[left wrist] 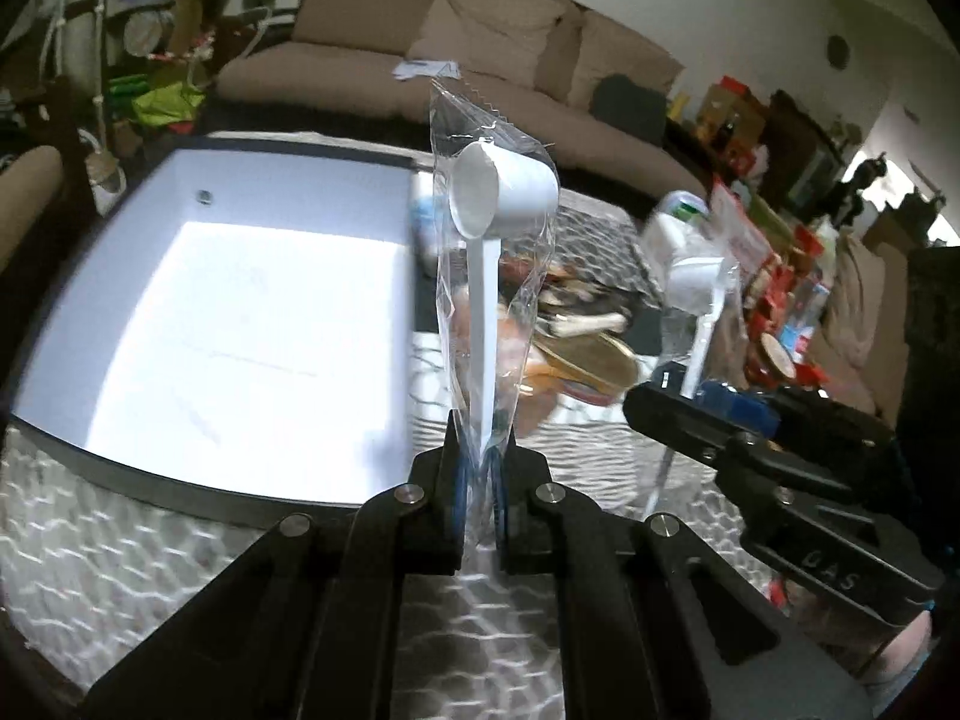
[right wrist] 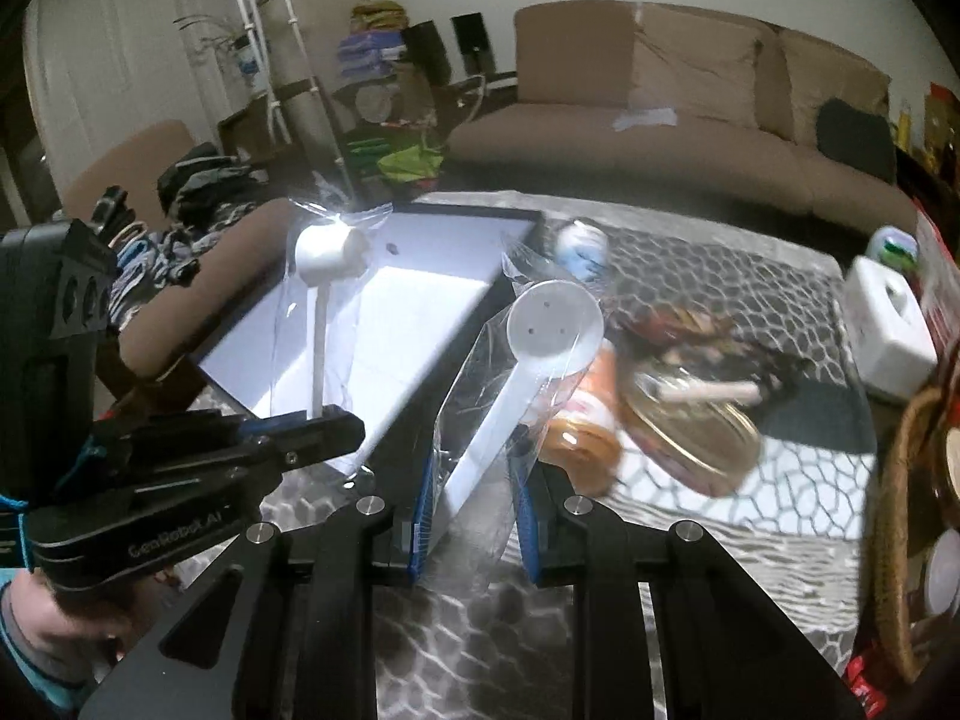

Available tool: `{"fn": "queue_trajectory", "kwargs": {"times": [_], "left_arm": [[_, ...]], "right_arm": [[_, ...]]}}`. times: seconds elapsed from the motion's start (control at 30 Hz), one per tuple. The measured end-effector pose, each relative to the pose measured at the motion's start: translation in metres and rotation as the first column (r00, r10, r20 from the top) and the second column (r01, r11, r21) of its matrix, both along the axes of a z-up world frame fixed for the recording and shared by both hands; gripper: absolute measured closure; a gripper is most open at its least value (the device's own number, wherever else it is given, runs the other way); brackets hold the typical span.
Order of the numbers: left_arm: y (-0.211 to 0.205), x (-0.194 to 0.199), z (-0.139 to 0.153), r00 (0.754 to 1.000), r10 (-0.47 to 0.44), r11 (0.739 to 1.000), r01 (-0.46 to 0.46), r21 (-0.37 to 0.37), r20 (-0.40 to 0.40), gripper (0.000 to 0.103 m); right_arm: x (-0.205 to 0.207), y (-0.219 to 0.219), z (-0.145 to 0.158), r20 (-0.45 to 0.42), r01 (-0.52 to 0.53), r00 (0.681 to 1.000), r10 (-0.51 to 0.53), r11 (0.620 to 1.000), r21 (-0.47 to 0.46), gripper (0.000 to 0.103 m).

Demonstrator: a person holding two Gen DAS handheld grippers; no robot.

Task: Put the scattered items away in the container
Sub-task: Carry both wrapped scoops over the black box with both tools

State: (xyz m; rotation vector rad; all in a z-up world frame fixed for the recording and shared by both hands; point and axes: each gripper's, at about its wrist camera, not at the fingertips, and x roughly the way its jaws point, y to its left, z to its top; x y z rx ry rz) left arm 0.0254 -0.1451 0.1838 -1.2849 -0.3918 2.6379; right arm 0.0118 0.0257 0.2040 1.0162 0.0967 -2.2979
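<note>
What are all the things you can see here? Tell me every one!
wrapped scoop: two, white in clear wrappers, one held up in each gripper; second one.
tray: one, white inside with a dark rim, on the patterned cloth, empty apart from a small dark spot.
patterned cloth: one, grey and white, covering the surface.
pile of items: several, brown, orange and gold, blurred, right of the tray.
white box: one, far right on the cloth.
sofa: one, tan, behind.
left gripper: black, shut on its scoop's wrapper.
right gripper: black, closed on its scoop.
</note>
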Motion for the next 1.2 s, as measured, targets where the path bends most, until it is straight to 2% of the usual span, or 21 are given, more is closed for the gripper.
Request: {"fn": "queue_trajectory", "kwargs": {"times": [0.2, 0.4, 0.6, 0.73, 0.87, 1.2], "left_arm": [[-0.053, -0.007, -0.004, 0.998, 0.055, 0.997, -0.054, -0.062, 0.012, 0.096], [-0.092, -0.024, -0.015, 0.995, 0.089, 0.991, -0.084, -0.105, 0.043, 0.096], [-0.112, -0.047, -0.032, 0.993, 0.062, 0.988, -0.047, -0.145, 0.103, 0.096], [-0.119, -0.063, -0.046, 0.988, 0.045, 0.986, -0.02, -0.165, 0.146, 0.096], [-0.132, -0.075, -0.055, 0.984, 0.047, 0.989, -0.021, -0.148, 0.17, 0.096], [-0.13, -0.088, -0.074, 0.978, 0.015, 0.985, 0.022, -0.172, 0.207, 0.096]], "right_arm": [[-0.006, -0.065, -0.005, 0.009, -0.041, 0.999, 0.041, 0.999, 0.03, 0.08], [-0.02, -0.107, -0.015, 0.023, -0.053, 0.998, 0.052, 0.996, 0.071, 0.081], [-0.043, -0.138, -0.028, 0.035, -0.044, 0.999, 0.04, 0.993, 0.106, 0.081], [-0.06, -0.147, -0.045, 0.064, -0.033, 0.998, 0.025, 0.99, 0.135, 0.081], [-0.078, -0.154, -0.067, 0.101, -0.026, 0.995, 0.009, 0.985, 0.171, 0.081], [-0.091, -0.165, -0.092, 0.125, -0.022, 0.992, -0.007, 0.972, 0.233, 0.079]]}}
